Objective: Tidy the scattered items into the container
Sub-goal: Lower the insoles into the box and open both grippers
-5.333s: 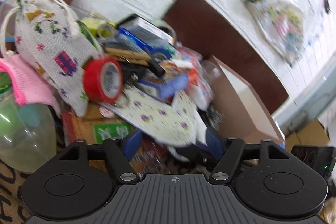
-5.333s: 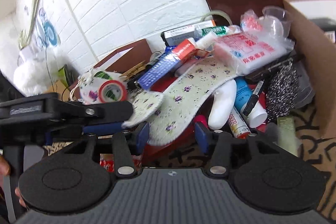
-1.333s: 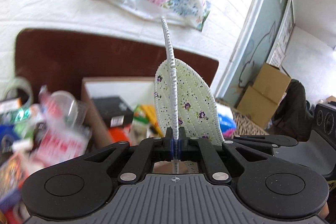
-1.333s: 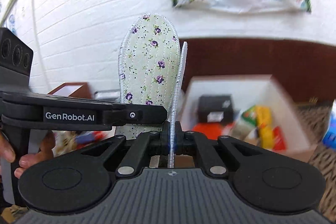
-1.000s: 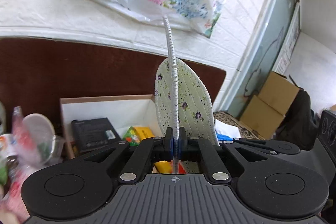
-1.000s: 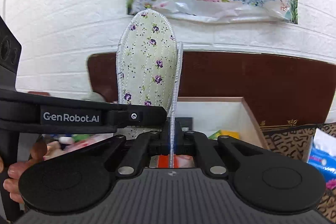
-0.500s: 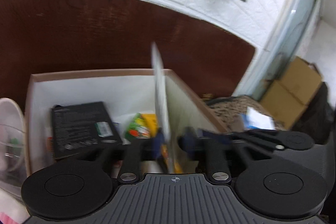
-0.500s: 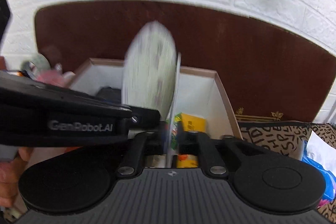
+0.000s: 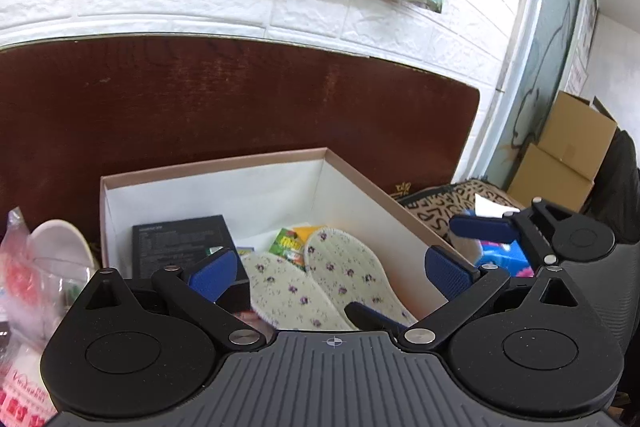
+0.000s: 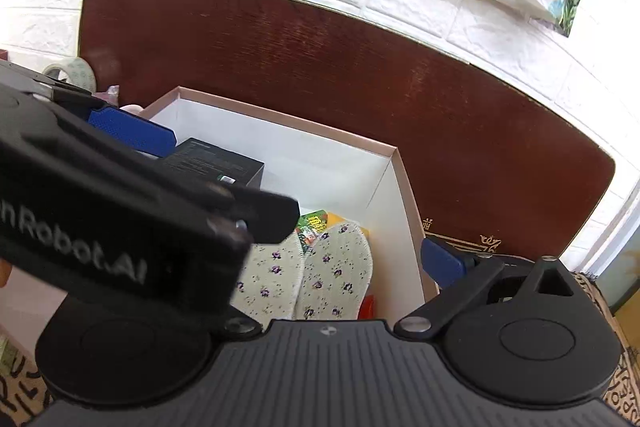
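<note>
Two floral insoles [image 9: 288, 291] [image 9: 348, 271] lie flat, side by side, in the white-lined cardboard box [image 9: 216, 163]. My left gripper [image 9: 330, 271] hovers just above them, its jaws opening wide with nothing between the blue pads. In the right wrist view the same insoles [image 10: 340, 267] lie in the box [image 10: 280, 117] under my right gripper [image 10: 326, 263], whose jaws are also opening and hold nothing. Its left finger is hidden behind the left gripper's black body [image 10: 120, 227]. One of the right gripper's fingers [image 9: 480, 229] shows at the right of the left wrist view.
The box also holds a black carton [image 9: 180, 243] and a green and yellow packet [image 9: 288, 241]. A brown board [image 9: 240, 95] stands behind it. Plastic bags [image 9: 32, 279] pile at the left, a tape roll [image 10: 72, 73] beyond. Patterned cloth [image 9: 440, 203] and a blue packet [image 9: 504, 259] lie to the right.
Both grippers came down over the box and went from shut to wide open. The two insoles they held upright have dropped and now lie flat inside the box.
</note>
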